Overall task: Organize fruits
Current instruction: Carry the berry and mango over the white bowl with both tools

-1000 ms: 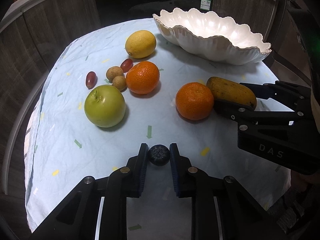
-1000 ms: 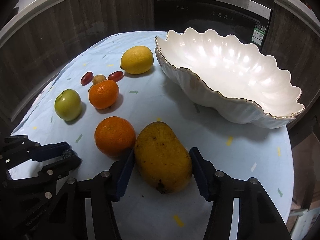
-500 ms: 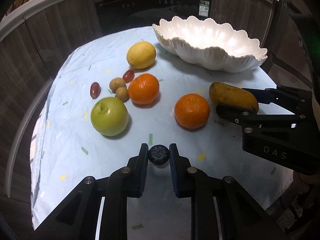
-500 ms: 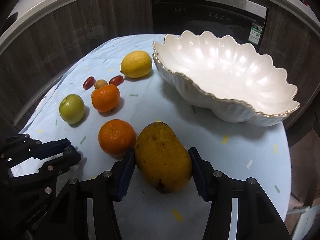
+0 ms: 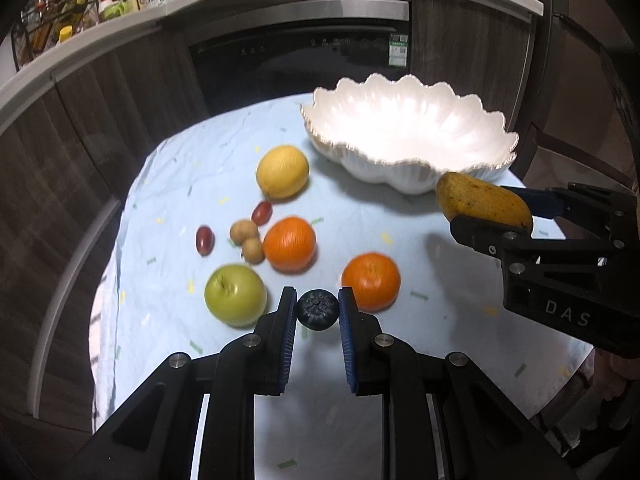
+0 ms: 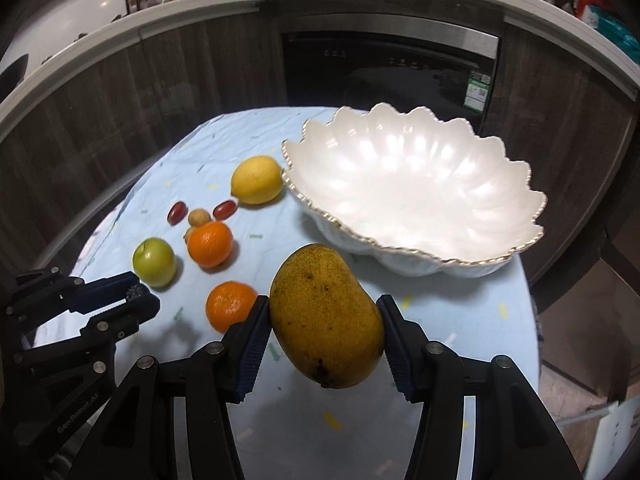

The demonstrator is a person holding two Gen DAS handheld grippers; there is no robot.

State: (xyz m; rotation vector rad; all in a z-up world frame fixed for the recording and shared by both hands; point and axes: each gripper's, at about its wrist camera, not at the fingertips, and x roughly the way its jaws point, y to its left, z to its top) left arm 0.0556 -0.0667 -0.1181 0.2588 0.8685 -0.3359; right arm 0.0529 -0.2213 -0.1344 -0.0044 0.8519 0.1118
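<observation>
Right gripper point(image 6: 324, 340) clamps my mango point(image 6: 326, 316) and left gripper point(image 5: 318, 310) pinches a berry point(image 5: 318, 309); either may slip before the bowl point(image 6: 400, 248) at one o'clock.

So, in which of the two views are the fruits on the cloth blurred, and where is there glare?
Left wrist view: the apple, oranges and lemon are smeared by motion, while the blueberry in the left gripper stays sharp. Right wrist view: fruits are crisper, the mango in the right gripper is clear. Glare whitens the bowl in both; straight counter edges bend.
</observation>
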